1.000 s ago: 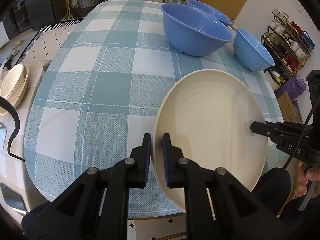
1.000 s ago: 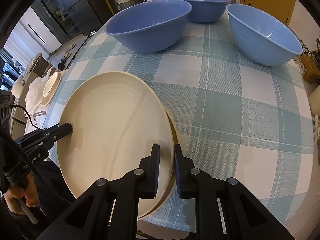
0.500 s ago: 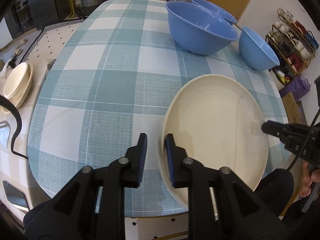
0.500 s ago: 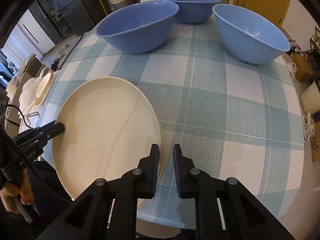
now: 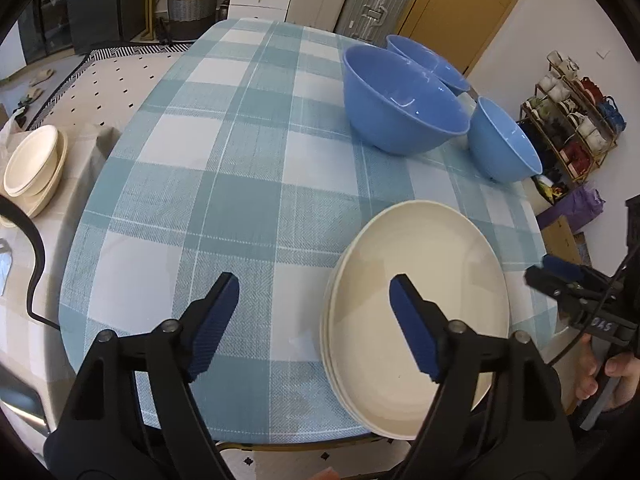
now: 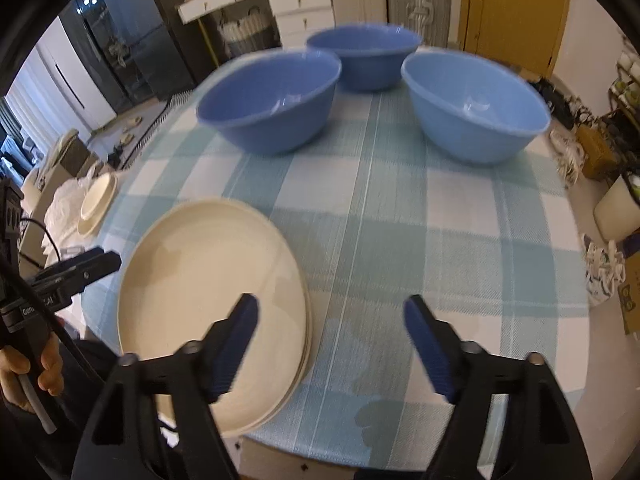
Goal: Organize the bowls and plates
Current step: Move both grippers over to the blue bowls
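A stack of cream plates [image 5: 416, 304] [image 6: 208, 288] lies flat at the near edge of the checked table [image 5: 240, 168]. My left gripper [image 5: 314, 284] hovers above the stack's left rim. Its jaws are opening, with the rim below them and nothing pressed by the pads. My right gripper [image 6: 331, 302] hangs over the stack's right rim, also opening and touching nothing. Each gripper shows in the other's view: the right gripper [image 5: 552, 272] and the left gripper [image 6: 96, 260]. Three blue bowls [image 5: 400, 104] [image 6: 272, 96] stand apart at the far right of the table.
Cream bowls [image 5: 32, 160] [image 6: 98, 196] are stacked on a side surface left of the table. A rack of mugs [image 5: 576, 120] stands by the right wall. A black cable [image 5: 32, 264] hangs at the left. Bags and boxes [image 6: 600, 264] sit on the floor to the right.
Both grippers let go of the top plate's rim, opened wide and lifted back. The plate, held slightly above the others before, now rests on the stack.
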`<state>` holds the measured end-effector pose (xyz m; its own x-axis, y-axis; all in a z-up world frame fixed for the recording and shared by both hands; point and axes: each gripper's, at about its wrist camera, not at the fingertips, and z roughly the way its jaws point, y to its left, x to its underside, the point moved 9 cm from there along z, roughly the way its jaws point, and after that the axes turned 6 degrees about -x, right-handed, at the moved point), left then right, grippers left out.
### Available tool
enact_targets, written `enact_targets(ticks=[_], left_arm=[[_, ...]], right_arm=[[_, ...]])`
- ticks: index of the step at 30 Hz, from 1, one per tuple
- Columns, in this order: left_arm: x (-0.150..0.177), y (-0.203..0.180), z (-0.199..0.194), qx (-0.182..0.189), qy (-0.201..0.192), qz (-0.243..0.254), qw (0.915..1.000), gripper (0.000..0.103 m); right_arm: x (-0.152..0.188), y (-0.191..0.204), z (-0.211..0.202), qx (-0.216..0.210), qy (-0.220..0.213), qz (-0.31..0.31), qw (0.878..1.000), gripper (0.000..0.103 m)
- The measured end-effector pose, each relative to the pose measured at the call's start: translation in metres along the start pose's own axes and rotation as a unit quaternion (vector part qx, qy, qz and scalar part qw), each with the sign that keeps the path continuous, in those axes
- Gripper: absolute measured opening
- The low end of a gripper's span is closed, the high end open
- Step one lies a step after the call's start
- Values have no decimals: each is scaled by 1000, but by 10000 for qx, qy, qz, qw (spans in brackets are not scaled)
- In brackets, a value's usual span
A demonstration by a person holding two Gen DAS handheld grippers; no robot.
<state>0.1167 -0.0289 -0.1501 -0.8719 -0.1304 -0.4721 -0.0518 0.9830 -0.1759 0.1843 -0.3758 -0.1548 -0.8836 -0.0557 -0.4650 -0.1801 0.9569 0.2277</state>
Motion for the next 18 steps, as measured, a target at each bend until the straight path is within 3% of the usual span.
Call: enact_targets(ticks=[5,18], left_arm=[[-11,4,1,-207,-54,25,9998,79],[-59,0,5,-227,-168,89,9996,81]], right_arm=[[-13,-4,-7,145,-178,-6,9997,86],[-52,8,6,-180,-119,-126,9997,91]])
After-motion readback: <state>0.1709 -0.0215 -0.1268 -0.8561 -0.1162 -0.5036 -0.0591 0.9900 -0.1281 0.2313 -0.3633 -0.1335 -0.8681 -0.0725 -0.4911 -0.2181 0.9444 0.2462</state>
